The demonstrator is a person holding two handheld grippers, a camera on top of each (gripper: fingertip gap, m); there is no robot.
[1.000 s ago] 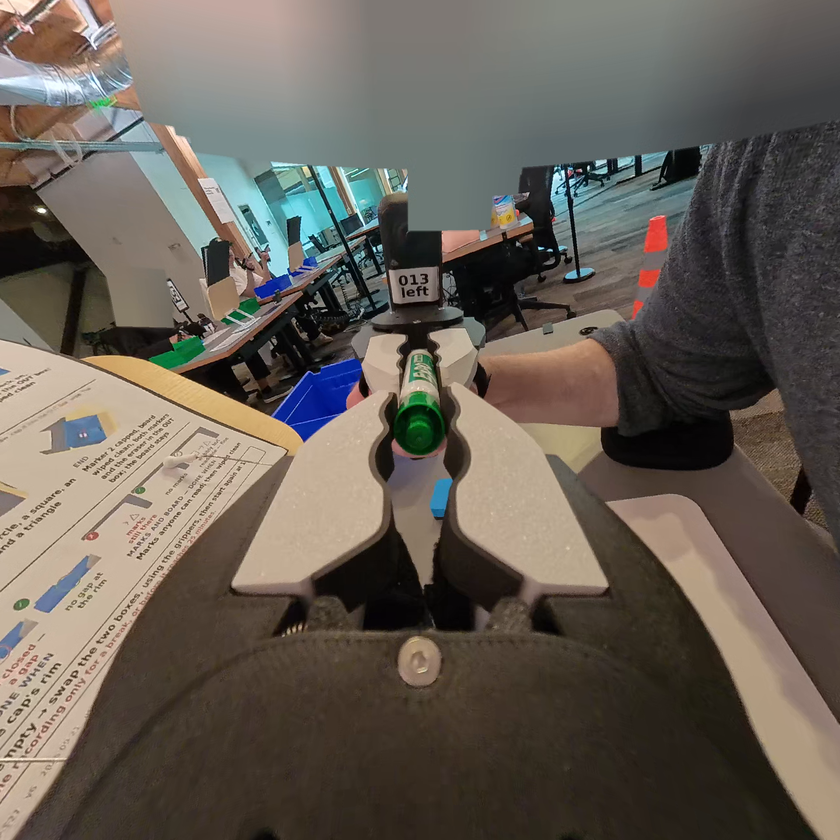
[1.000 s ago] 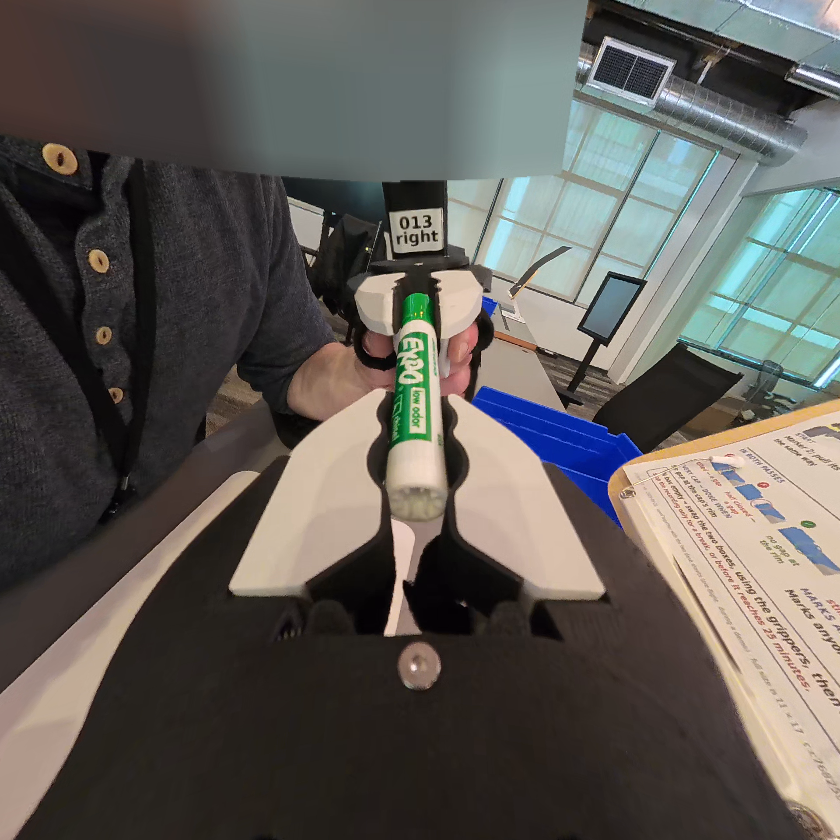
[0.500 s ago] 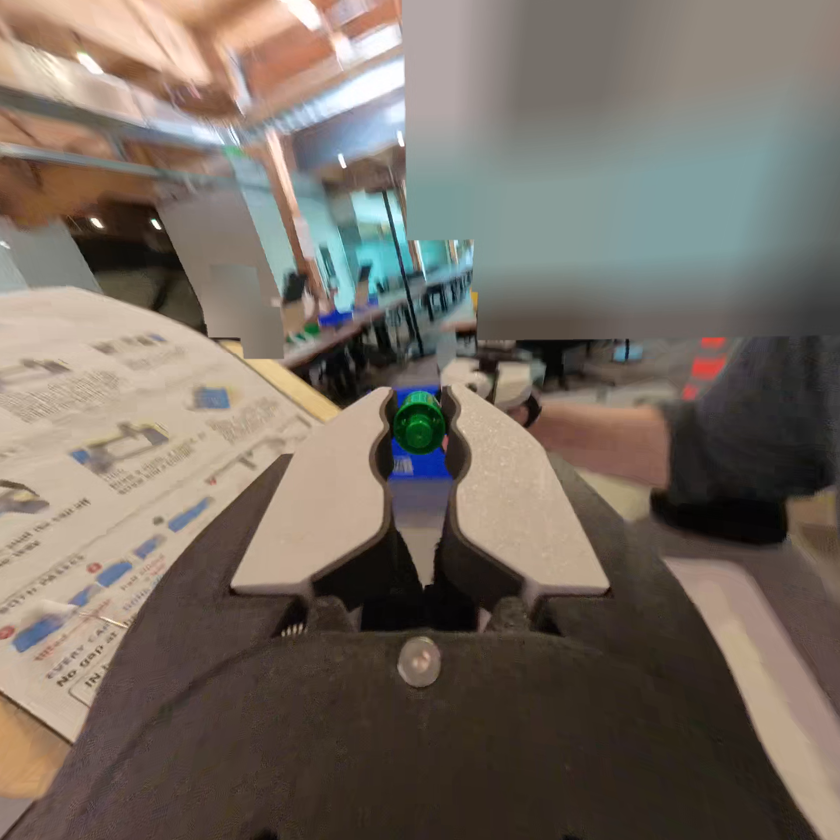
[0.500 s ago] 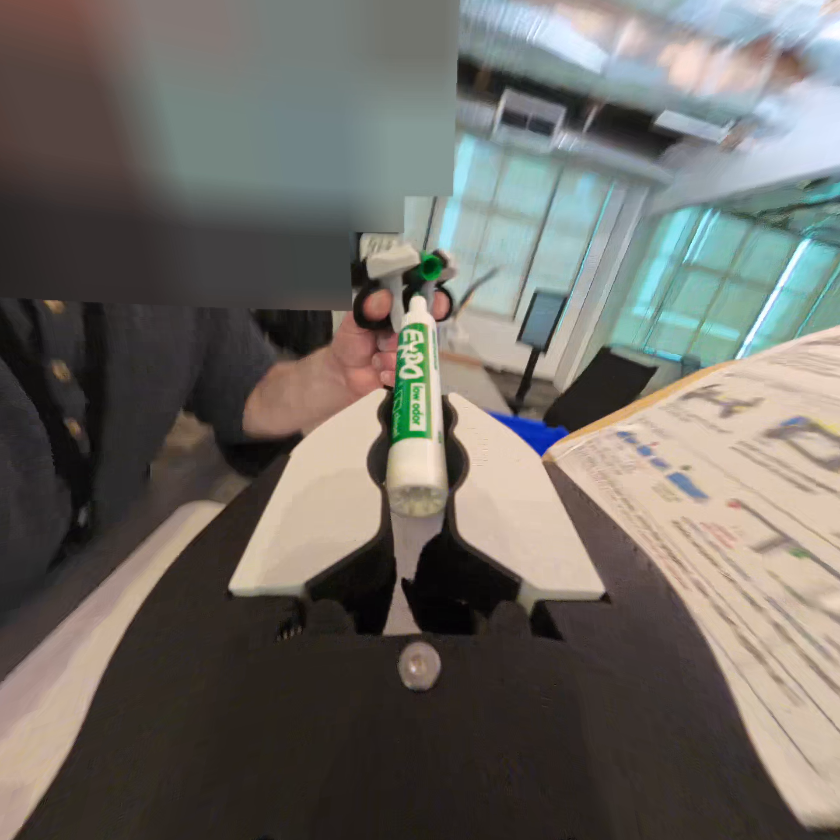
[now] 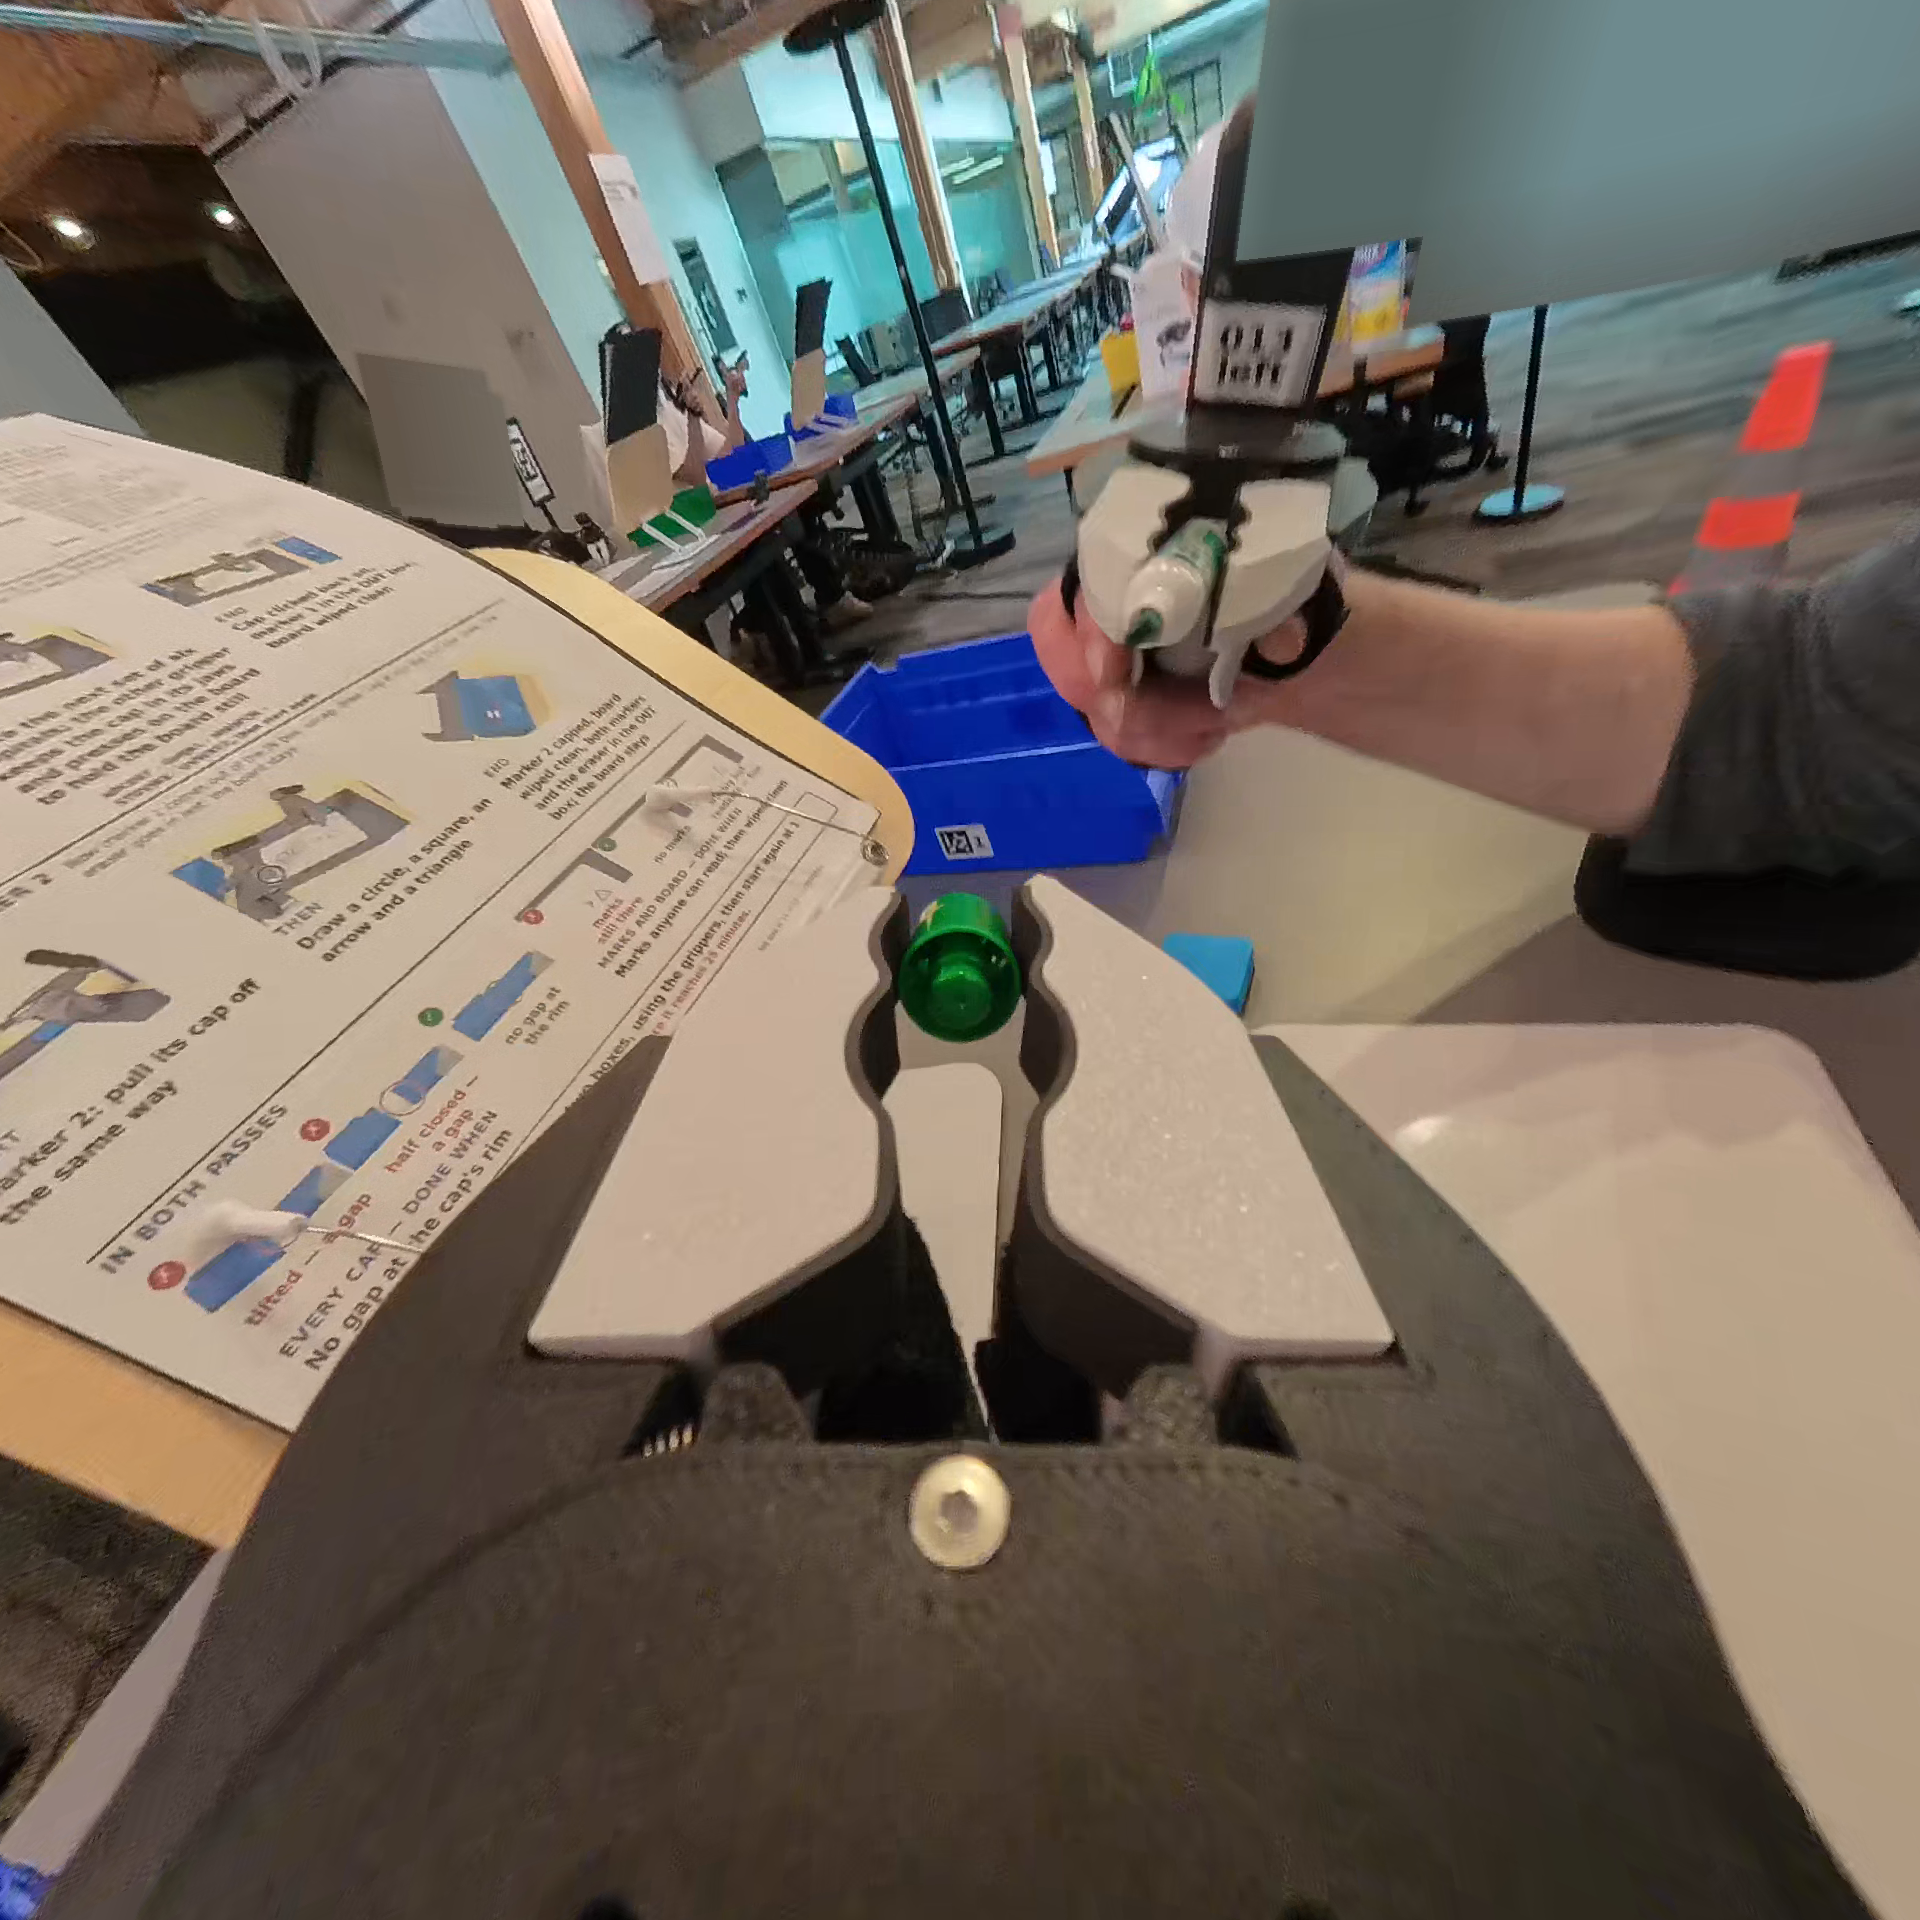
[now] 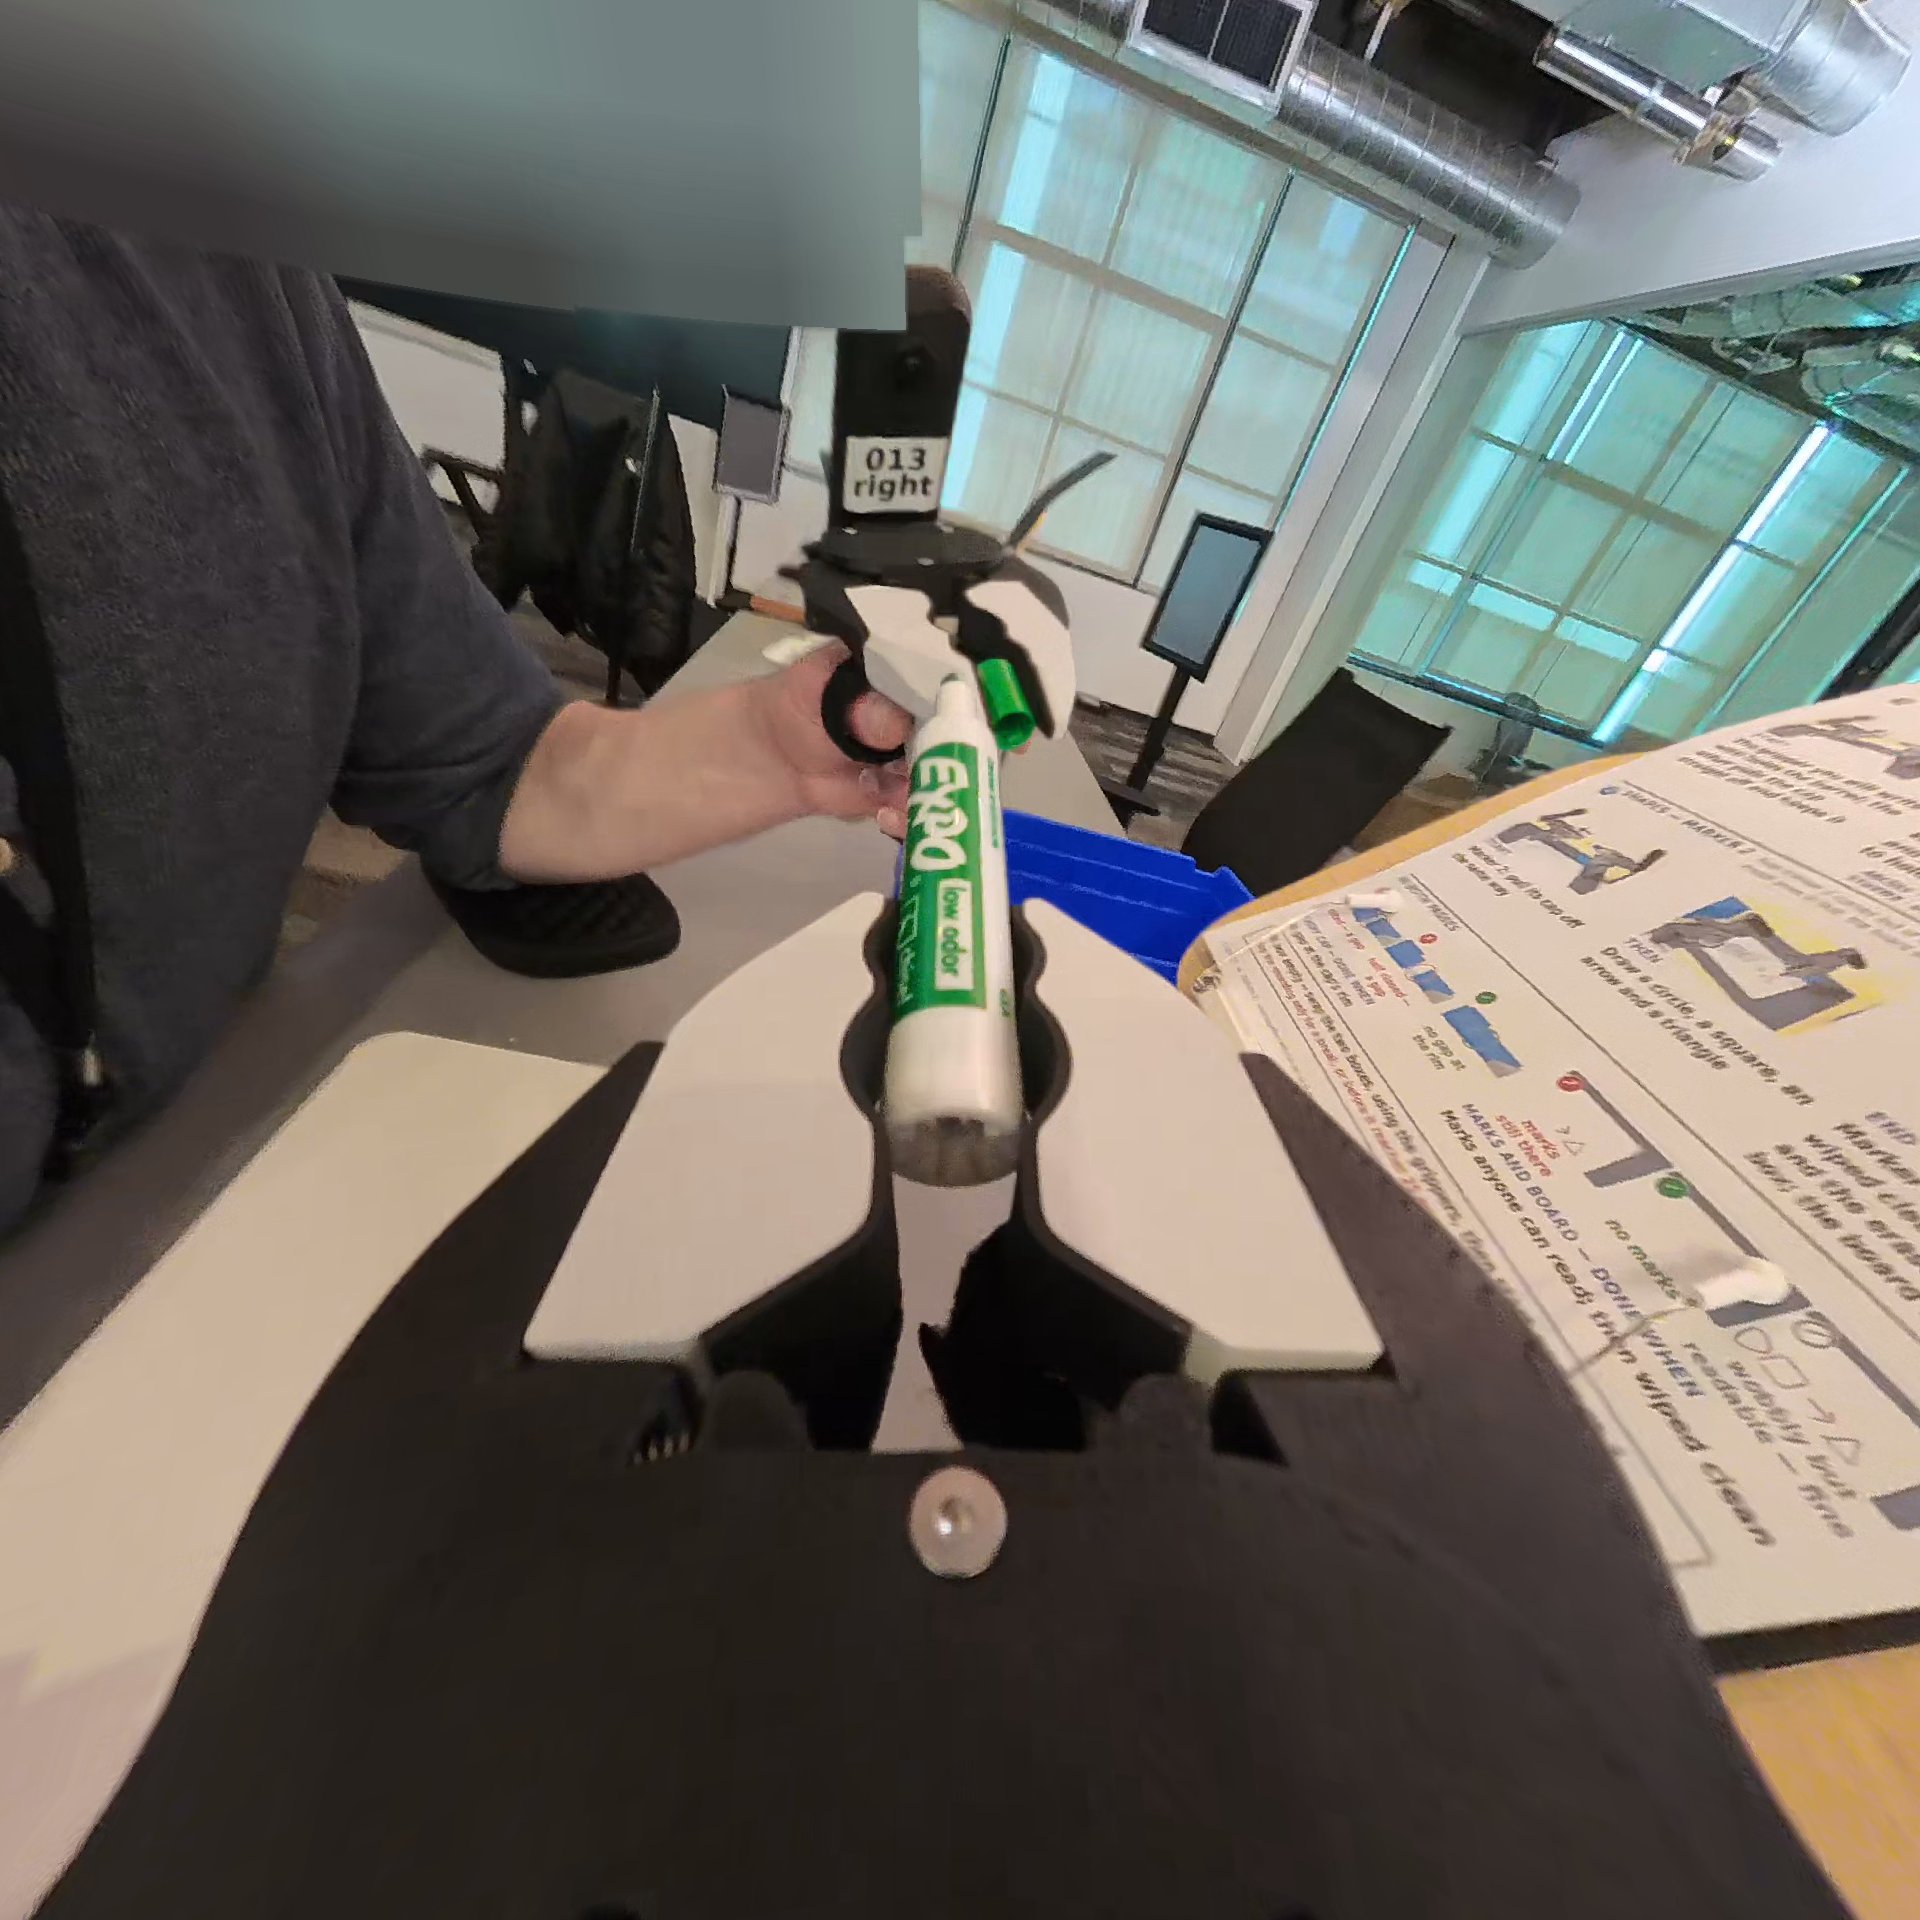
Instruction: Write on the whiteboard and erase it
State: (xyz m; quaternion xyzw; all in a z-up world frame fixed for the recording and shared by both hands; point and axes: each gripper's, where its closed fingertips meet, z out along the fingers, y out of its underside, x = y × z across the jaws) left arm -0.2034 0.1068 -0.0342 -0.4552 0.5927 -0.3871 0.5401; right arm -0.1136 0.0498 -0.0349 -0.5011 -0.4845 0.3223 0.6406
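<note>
Two handheld grippers work apart above the table (image 5: 1403, 831): the left gripper (image 5: 958, 971) is clamped on the green cap (image 5: 956, 971), while the right gripper (image 6: 951, 997) pinches the uncapped marker (image 6: 951, 935), tip pointing away from it. The whiteboard (image 5: 1558, 1195) lies just below both. Writing cleanly likely calls for tilting the marker tip-down, keeping the squeeze firm, with light pressure.

Your grippers (image 5: 959, 935) have pale grey fingers (image 5: 748, 1122) on black bodies, each with a silver screw (image 5: 958, 1524); your sleeves (image 6: 312, 582) are dark grey knit.
</note>
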